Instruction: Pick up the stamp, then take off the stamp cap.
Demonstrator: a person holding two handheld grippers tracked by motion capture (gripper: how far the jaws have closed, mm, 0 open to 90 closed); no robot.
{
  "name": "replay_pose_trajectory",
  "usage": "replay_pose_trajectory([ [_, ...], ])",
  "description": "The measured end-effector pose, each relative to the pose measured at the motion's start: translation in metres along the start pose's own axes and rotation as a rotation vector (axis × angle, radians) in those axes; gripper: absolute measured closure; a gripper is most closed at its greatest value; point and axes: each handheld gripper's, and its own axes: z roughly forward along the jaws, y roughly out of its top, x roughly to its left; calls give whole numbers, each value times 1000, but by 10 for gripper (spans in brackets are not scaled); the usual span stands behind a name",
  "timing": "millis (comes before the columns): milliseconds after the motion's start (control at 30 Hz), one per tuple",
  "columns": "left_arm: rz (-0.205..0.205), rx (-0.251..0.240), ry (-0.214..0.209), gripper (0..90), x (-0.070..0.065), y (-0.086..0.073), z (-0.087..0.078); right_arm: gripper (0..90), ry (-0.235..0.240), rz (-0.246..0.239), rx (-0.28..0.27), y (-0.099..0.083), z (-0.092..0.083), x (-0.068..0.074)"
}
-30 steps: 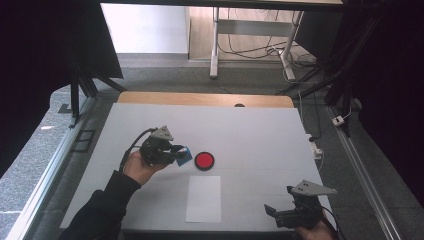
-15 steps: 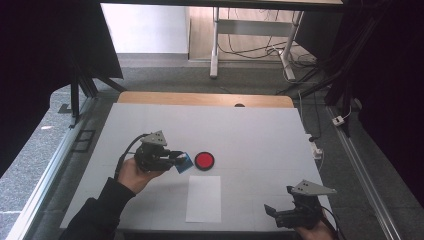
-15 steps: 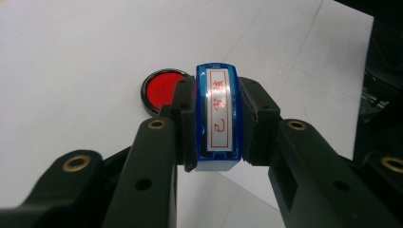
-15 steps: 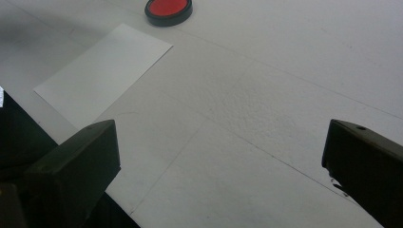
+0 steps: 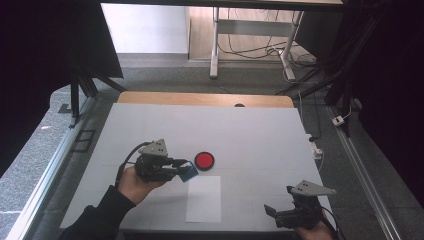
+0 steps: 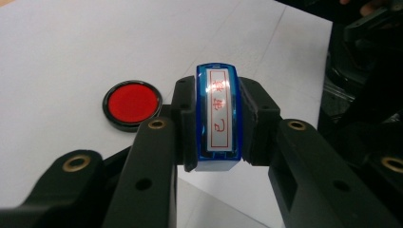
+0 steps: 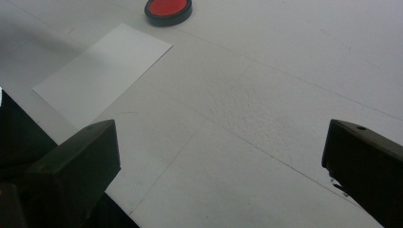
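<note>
My left gripper point(image 5: 184, 170) is shut on a blue stamp point(image 5: 189, 172) and holds it just above the table, left of and nearer than the red ink pad point(image 5: 204, 160). In the left gripper view the stamp point(image 6: 218, 118) sits clamped between the black jaws, its white label with red characters facing the camera, and the round ink pad point(image 6: 132, 104) in its black case lies beyond to the left. A white sheet of paper point(image 5: 203, 198) lies right below the stamp's near side. My right gripper point(image 5: 274, 212) rests at the near right corner, open, with nothing between its jaws point(image 7: 221, 156).
The white table top point(image 5: 250, 130) has a wooden strip at its far edge. In the right gripper view the paper point(image 7: 102, 76) and ink pad point(image 7: 168, 9) lie ahead to the left. Metal frame rails run along both sides of the table.
My left gripper has carried the stamp toward the near side and slightly right, from beside the ink pad to the paper's far left corner. The right gripper has stayed in place.
</note>
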Motion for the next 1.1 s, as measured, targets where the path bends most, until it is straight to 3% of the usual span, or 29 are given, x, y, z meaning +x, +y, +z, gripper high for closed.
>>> replay_pose_trajectory([
  [367, 14, -21, -34, 703, -12, 0, 0, 0, 0, -1, 2, 0, 0, 0],
  [533, 24, -7, -39, 703, -17, 0, 2, 0, -2, 2, 2, 0, 0, 0],
  [800, 13, -5, -40, 704, -15, -2, 5, 0, -17, -20, -9, 1, -1, 3],
  [867, 6, -5, -37, 703, -15, -2, 5, 0, -9, -18, 0, 1, -2, 2],
  [1000, 11, -4, -38, 703, -14, -2, 6, 0, 23, 2, -33, 4, -3, 2],
  [1100, 14, 2, -39, 703, -14, -2, 7, 0, 36, -18, -42, 6, -2, 5],
])
